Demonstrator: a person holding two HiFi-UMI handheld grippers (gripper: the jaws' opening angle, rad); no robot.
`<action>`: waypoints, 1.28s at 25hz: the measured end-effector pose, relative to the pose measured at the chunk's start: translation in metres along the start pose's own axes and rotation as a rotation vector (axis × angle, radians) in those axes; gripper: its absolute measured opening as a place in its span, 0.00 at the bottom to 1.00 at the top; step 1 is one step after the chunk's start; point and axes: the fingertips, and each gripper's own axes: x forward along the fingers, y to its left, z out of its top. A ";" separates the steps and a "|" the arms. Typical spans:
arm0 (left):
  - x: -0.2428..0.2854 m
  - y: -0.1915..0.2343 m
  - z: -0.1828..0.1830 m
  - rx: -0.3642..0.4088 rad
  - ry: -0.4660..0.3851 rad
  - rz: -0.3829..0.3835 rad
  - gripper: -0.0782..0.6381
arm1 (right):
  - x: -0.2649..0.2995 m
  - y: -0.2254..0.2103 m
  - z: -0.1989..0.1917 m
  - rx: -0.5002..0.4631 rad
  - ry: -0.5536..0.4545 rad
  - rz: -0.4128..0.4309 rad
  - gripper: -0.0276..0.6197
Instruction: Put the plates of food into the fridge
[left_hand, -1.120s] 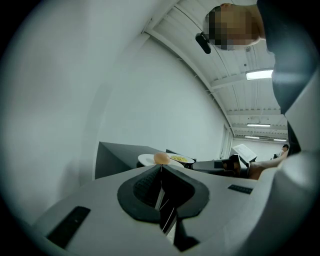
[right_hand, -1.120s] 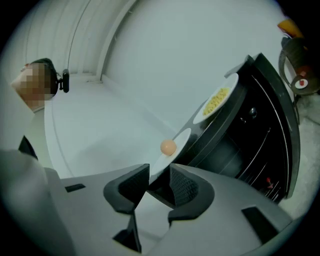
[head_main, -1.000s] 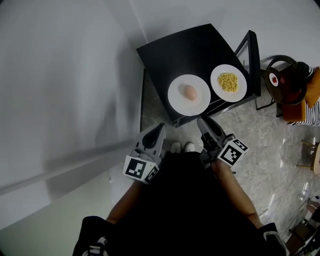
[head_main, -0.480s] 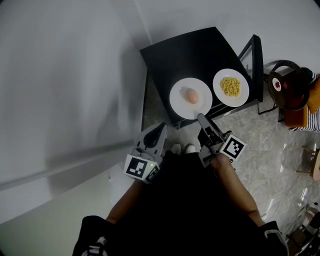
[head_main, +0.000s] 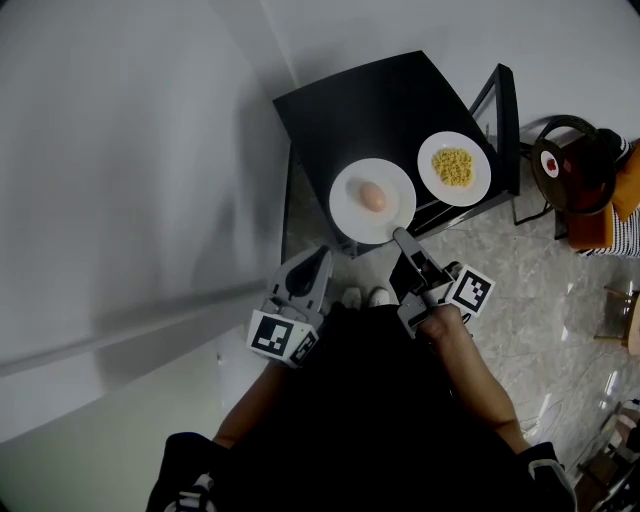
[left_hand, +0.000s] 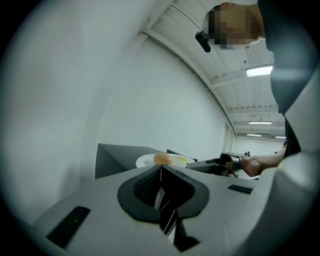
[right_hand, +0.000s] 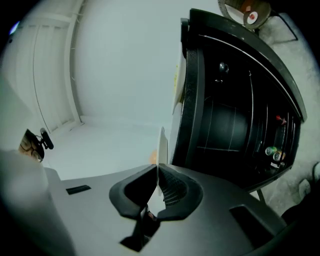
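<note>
At the near edge of the black table, our right gripper has just closed its jaws on the rim of the egg plate, which lies straight ahead of it. Our left gripper, jaws together and empty, hangs farther off.

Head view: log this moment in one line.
right tool: just closed on rim of round white plate with egg | left tool: shut, empty

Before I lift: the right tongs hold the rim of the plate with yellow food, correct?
No. The right tongs have just closed on the rim of the egg plate, not the yellow-food plate; the head view shows it.
</note>
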 end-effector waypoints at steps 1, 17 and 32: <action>-0.001 -0.002 -0.001 -0.001 0.001 -0.003 0.14 | -0.003 -0.001 -0.001 0.023 -0.003 -0.002 0.09; -0.008 -0.016 -0.007 -0.006 0.011 -0.024 0.14 | -0.064 0.002 -0.014 0.213 -0.071 0.057 0.09; 0.003 -0.019 -0.019 -0.016 0.038 -0.054 0.14 | -0.126 -0.010 -0.020 0.225 -0.090 0.100 0.09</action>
